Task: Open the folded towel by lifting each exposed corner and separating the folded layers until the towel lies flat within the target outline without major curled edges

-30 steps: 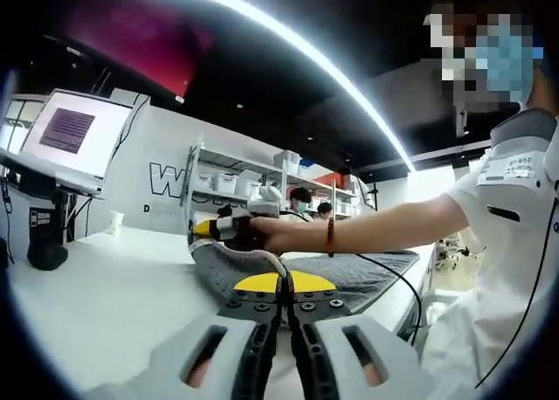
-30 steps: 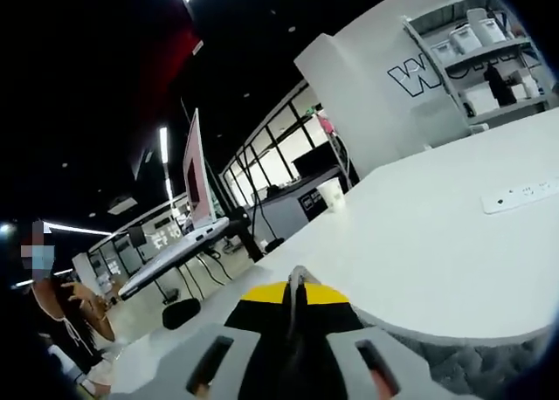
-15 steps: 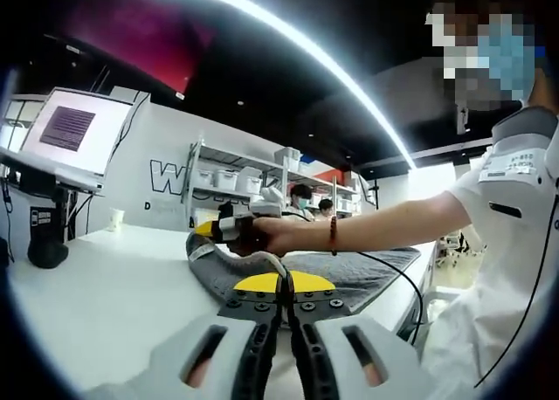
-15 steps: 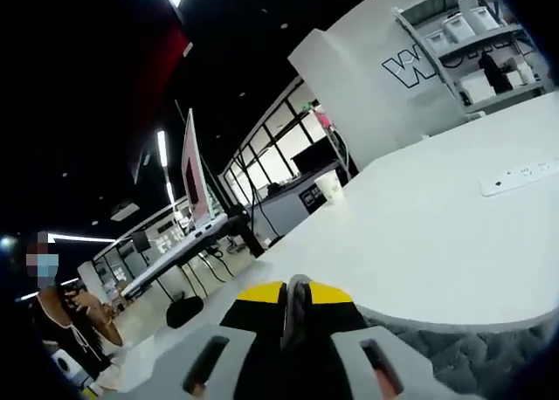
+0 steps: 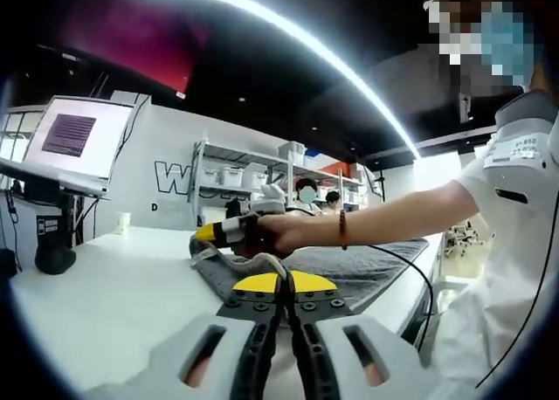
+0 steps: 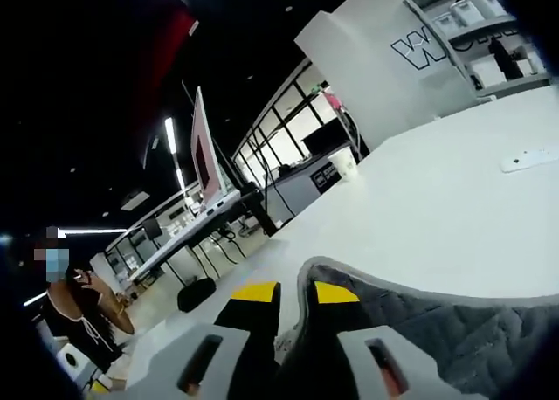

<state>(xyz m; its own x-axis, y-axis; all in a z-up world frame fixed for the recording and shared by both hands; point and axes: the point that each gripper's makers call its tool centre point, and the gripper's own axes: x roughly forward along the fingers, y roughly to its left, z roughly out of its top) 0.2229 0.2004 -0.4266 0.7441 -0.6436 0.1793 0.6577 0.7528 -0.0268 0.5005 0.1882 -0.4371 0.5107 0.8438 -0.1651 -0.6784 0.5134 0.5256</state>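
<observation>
I see the grey towel (image 5: 349, 269) spread on the white surface (image 5: 105, 304), its far edge cut off by the person's arm. My left claw (image 5: 284, 288) is clenched on a thin towel edge. In the right gripper view, my right claw (image 6: 295, 297) grips a raised towel fold (image 6: 419, 317), which hides most of its jaws. I cannot make out any target outline.

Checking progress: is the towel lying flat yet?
No. Both tools, left and right, pinch the grey towel, its near edge raised off the table.
</observation>
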